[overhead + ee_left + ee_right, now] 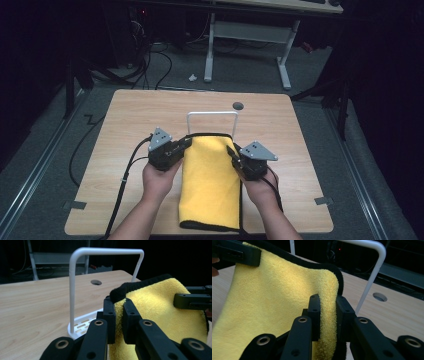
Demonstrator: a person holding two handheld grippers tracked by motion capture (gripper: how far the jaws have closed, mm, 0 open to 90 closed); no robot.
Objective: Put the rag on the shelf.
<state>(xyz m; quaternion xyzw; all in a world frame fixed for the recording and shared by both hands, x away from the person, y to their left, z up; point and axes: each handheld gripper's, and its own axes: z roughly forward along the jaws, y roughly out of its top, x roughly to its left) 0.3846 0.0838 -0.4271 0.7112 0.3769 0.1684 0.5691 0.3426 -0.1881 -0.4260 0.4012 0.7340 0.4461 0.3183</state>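
The wooden table [125, 150] carries the whole job, with its far half left bare so there is room around the rack. The yellow towel [210, 185] lies lengthwise down the middle, its near end at six o'clock by the table's edge and its far end lifted toward twelve; held at both far corners, it hangs flat and spread rather than bunched. Just beyond it at twelve o'clock stands the white rack [212, 116], an upright bar loop on a slotted base, probably the place where the towel is to hang. The left gripper [186, 144] sits at nine o'clock of the lifted edge, its jaws clamped on the black-trimmed corner. The right gripper [231, 151] at three o'clock pinches the opposite corner the same way, keeping the edge level between them.
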